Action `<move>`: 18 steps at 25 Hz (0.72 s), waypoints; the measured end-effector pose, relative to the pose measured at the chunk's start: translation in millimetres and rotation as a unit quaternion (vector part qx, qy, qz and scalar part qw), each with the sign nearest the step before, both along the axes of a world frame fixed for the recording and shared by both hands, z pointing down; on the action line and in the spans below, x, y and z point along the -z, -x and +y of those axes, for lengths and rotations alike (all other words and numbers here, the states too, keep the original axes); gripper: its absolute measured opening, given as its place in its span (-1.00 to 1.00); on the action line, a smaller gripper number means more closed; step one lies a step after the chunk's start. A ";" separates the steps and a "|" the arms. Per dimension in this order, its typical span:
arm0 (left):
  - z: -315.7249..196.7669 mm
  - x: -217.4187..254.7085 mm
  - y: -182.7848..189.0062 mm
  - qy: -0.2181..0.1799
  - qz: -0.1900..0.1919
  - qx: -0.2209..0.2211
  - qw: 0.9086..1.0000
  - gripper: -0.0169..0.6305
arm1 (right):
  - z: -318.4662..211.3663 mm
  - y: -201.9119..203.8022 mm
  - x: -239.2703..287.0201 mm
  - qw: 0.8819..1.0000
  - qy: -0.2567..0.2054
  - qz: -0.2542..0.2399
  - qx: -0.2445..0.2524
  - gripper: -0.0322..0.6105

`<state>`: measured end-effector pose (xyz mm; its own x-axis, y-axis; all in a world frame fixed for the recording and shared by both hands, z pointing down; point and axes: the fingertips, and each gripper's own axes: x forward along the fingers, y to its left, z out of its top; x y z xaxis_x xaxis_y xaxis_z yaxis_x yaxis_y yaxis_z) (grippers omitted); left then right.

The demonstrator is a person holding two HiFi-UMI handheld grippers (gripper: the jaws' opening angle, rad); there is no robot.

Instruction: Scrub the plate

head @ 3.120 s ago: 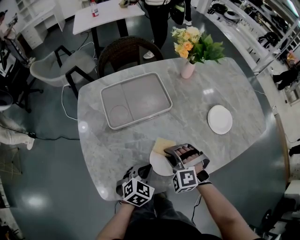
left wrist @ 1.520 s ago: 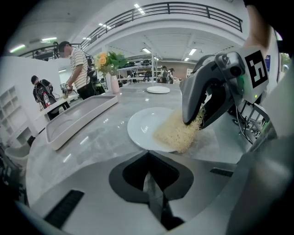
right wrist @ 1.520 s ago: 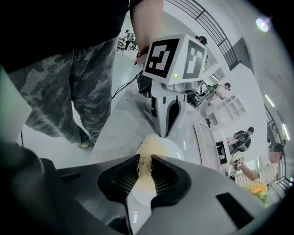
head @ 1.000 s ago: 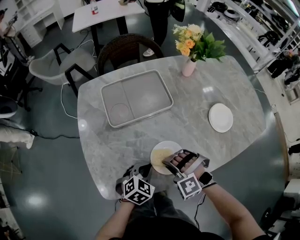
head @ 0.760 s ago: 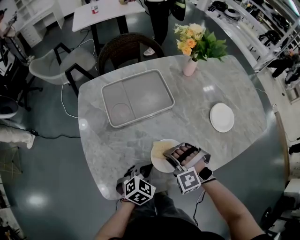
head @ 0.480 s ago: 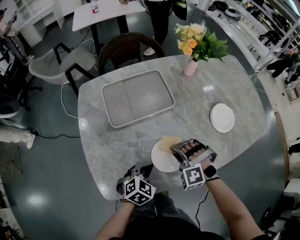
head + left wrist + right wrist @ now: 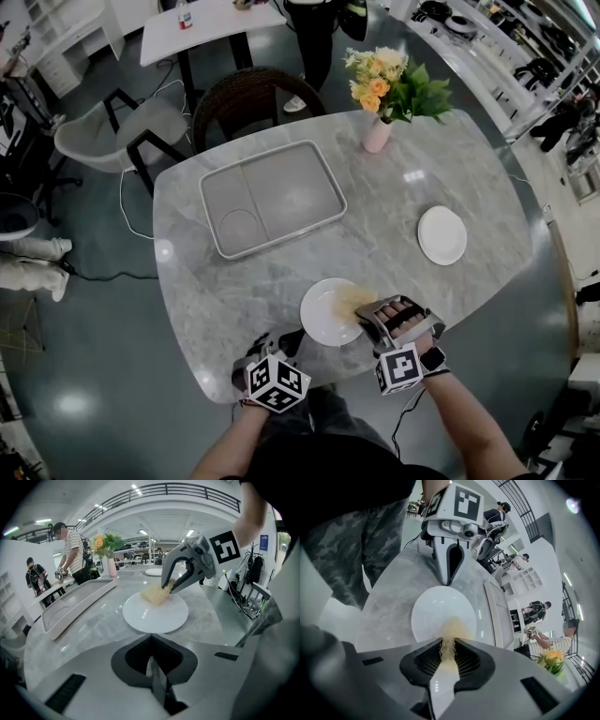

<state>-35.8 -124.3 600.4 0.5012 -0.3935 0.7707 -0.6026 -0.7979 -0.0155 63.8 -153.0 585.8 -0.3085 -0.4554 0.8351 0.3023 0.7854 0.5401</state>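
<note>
Clamping a yellow fibrous scrubbing pad [image 7: 453, 629] between its jaws, the right hand-held gripper [image 7: 364, 315] is pressing it onto the right side of the white plate [image 7: 322, 317]. The plate is sitting on the marble counter [image 7: 427, 173] close to the near edge. The pad is showing blurred, so its exact shape is hard to tell. The left hand-held gripper [image 7: 287, 343] is pointing at the plate from just beside its near rim, jaws closed together with nothing between them. Farther back, a grey divided tray [image 7: 272, 198], a second white plate [image 7: 442, 235] and a vase of flowers [image 7: 379, 98] are standing well apart.
</note>
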 end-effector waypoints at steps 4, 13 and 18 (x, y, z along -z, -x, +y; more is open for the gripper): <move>-6.0 0.6 2.8 -0.003 -0.004 0.006 1.000 -0.91 | 20.1 3.3 0.3 1.000 0.021 0.002 0.013 -0.67; -8.1 0.6 2.5 -0.003 -0.002 0.006 1.000 -0.91 | 40.5 35.2 2.1 0.997 0.034 -0.013 0.065 -0.67; -8.2 0.9 2.8 -0.003 -0.001 0.005 1.000 -0.91 | 30.6 51.4 0.2 0.997 0.036 -0.022 0.069 -0.67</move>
